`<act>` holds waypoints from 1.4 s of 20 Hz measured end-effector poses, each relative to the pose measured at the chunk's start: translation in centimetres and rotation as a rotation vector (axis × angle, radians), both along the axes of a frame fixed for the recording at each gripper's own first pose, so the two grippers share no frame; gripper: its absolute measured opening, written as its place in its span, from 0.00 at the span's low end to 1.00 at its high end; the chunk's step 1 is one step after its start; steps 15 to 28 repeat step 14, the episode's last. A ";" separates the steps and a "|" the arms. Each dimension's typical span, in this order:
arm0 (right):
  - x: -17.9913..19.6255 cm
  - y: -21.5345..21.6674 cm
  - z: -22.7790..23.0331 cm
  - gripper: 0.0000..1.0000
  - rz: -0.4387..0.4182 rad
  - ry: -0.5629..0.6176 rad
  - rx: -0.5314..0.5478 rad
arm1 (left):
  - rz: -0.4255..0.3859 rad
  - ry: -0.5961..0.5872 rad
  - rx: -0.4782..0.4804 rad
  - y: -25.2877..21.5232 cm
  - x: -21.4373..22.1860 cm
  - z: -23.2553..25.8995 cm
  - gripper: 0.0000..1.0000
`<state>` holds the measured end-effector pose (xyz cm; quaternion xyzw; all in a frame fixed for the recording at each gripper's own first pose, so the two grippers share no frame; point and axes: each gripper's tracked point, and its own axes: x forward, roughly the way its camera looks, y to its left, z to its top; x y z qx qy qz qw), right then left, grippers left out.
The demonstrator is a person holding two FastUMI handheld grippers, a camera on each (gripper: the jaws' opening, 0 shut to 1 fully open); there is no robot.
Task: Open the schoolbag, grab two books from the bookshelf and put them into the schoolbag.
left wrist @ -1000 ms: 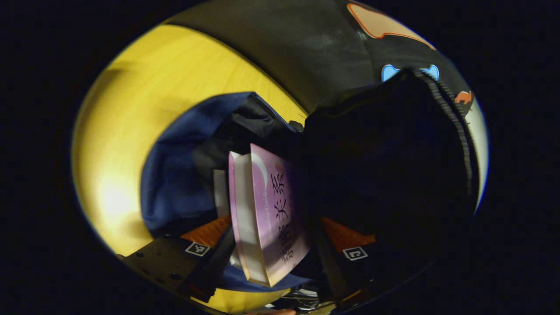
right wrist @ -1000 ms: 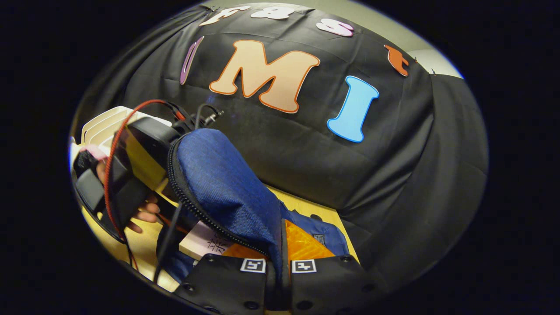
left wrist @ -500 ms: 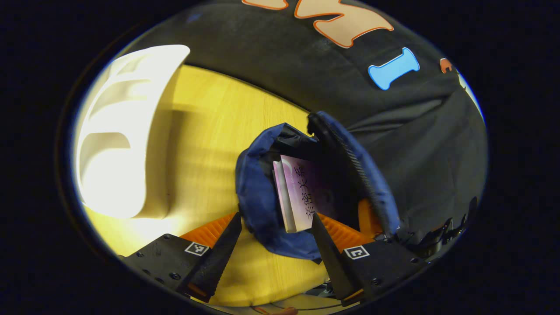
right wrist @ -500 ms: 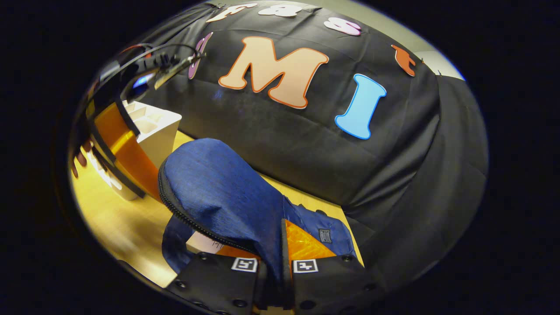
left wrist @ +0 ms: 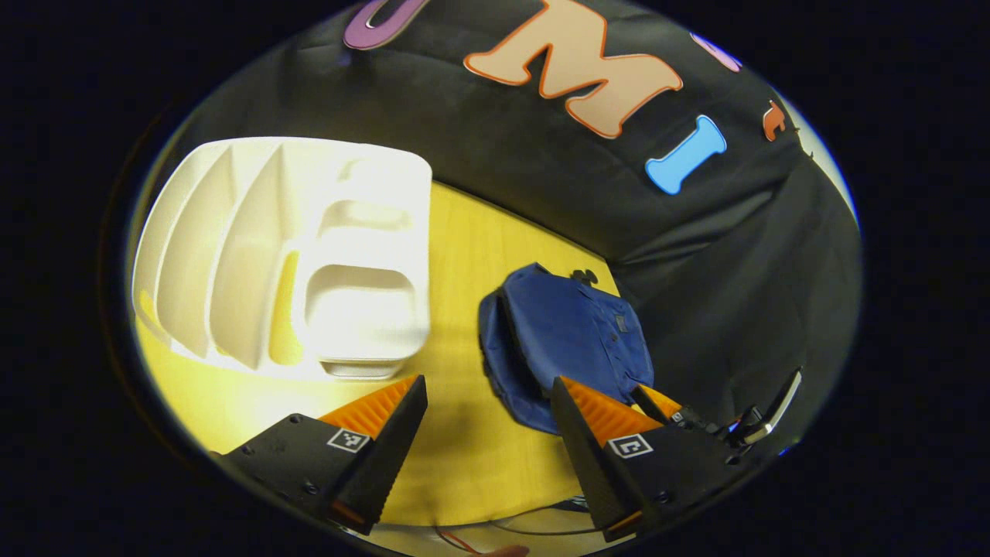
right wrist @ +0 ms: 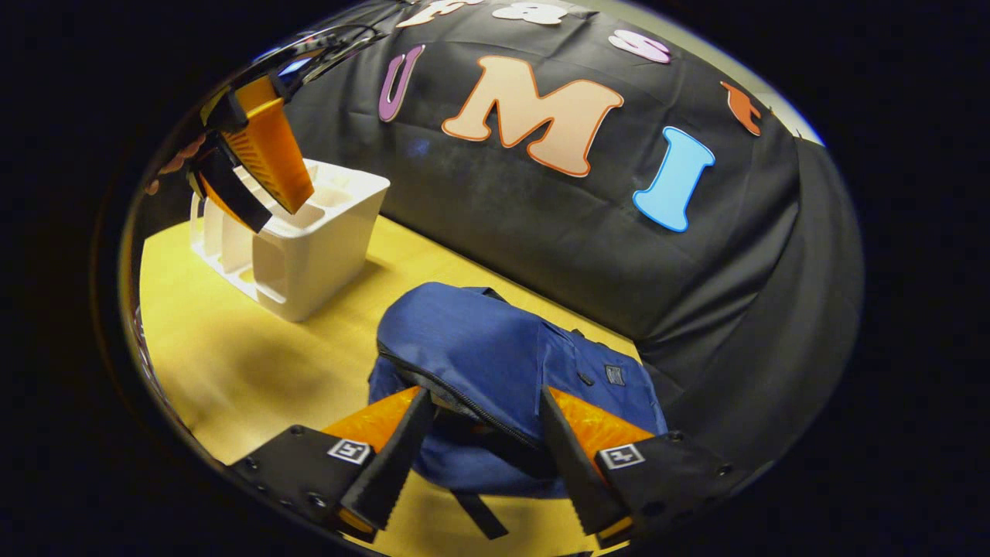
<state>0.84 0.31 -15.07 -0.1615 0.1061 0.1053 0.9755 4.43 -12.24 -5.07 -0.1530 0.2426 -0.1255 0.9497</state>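
Listing the table point(left wrist: 464, 464) at this moment, taking the schoolbag as landmark.

Schoolbag point(right wrist: 495, 363): blue, lay slumped on the yellow tabletop near the black cloth wall, its flap fallen over the mouth. The zip line stood partly agape at the near edge; the inside was dark and no book could be made out.

Bookshelf point(left wrist: 294, 255): white, divided into slots, stood well apart from the schoolbag on the far side of the table. Its slots held no book as far as either view showed.

Left gripper point(left wrist: 487, 418): fingers spread wide, nothing between them, raised above the table between bookshelf and schoolbag. It also appeared in the right gripper view, held high over the bookshelf.

Right gripper point(right wrist: 479, 441): fingers spread, hovering just in front of the schoolbag's zip edge, holding nothing; whether the tips touched the cloth could not be told.

Progress, as a judgement: with the shelf bare and both grippers empty, the books had probably gone into the schoolbag already, though its closed flap prevented confirmation. Little seemed left, perhaps only drawing the grippers away.
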 end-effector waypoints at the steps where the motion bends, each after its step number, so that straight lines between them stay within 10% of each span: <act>1: -0.4 0.3 1.2 1.00 0.000 -0.011 0.043 | 0.021 -0.046 0.017 1.3 0.0 0.9 0.95; 12: 1.1 3.1 20.4 0.92 -0.016 -0.325 0.323 | 0.271 -0.437 0.146 10.0 0.1 13.0 0.95; 28: 1.0 3.9 21.3 0.92 -0.017 -0.349 0.351 | 0.313 -0.483 0.164 11.5 0.1 14.2 0.95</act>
